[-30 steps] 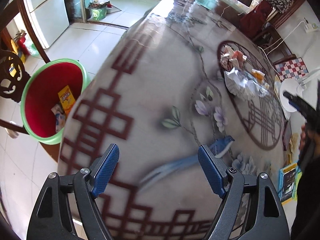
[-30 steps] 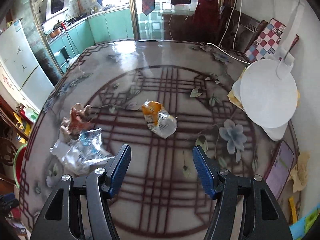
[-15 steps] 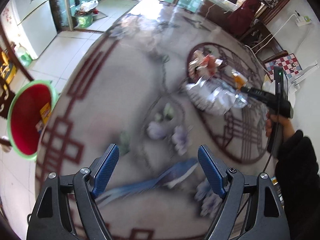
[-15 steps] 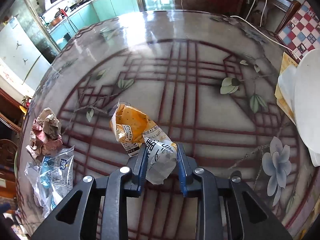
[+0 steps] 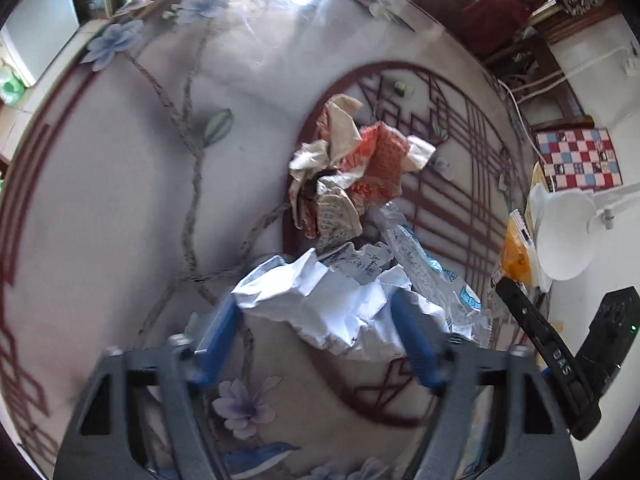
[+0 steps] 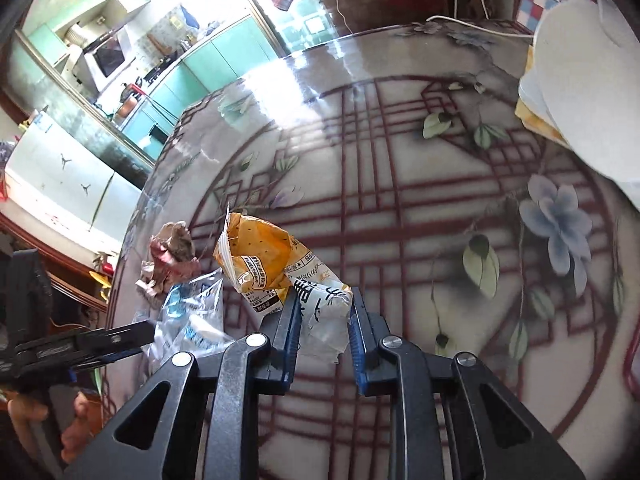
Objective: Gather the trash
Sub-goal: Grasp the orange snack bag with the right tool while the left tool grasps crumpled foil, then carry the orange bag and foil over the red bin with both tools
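The orange-and-white snack wrapper (image 6: 276,272) is pinched at its white end between the pads of the right tool (image 6: 322,332), its orange end sticking out free above the tabletop (image 6: 420,240). Only that crumpled tail is gripped, so the foil could be pulled through the pads if the tool is swung quickly.

The crumpled white wrapper (image 5: 332,304) lies on the tabletop between the fingers of the left tool (image 5: 316,340), whose jaws have just been closing; whether the pads already press on it cannot be told through the blur. The clear blue-printed bag (image 5: 432,276) overlaps it, and the red-and-beige paper wad (image 5: 348,172) lies just beyond. A partial bite could be taken, so that the bag is dragged along and dropped, or the wad is nudged away.
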`<act>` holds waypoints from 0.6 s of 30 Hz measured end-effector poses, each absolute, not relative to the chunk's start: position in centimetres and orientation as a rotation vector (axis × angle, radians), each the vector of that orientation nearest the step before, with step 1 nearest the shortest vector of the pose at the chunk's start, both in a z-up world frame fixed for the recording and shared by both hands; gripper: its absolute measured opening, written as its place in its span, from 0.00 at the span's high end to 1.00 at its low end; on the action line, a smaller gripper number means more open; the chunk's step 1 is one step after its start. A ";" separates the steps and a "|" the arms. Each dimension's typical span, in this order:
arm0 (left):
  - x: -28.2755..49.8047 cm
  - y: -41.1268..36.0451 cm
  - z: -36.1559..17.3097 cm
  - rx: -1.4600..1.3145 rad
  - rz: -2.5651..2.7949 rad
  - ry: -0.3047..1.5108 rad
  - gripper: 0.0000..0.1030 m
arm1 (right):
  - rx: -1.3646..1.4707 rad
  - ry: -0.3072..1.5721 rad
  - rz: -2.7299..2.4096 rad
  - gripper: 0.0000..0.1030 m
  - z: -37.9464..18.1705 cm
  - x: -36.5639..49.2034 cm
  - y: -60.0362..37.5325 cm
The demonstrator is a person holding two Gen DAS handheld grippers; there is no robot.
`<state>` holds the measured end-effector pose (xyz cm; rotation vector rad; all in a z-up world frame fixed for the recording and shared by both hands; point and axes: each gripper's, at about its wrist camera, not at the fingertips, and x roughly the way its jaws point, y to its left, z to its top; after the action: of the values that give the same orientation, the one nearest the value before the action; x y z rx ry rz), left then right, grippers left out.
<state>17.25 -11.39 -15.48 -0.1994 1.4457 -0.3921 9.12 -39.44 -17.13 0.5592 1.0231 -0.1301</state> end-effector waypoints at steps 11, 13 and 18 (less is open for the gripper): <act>15.4 -9.0 -13.4 -0.195 -0.410 1.395 0.67 | 0.620 0.978 -0.105 0.81 -15.3 7.0 -37.2; 14.7 -8.3 -12.5 -0.164 -0.406 1.361 0.67 | 0.600 0.972 -0.097 0.81 -14.6 6.8 -36.3; 12.2 -6.3 -10.0 -0.103 -0.396 1.255 0.66 | 0.566 0.962 -0.086 0.81 -12.8 5.8 -34.3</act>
<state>12.18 -6.33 -9.99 -0.1032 1.2550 -0.3960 5.84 -34.31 -12.83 0.5660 0.9618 -0.0864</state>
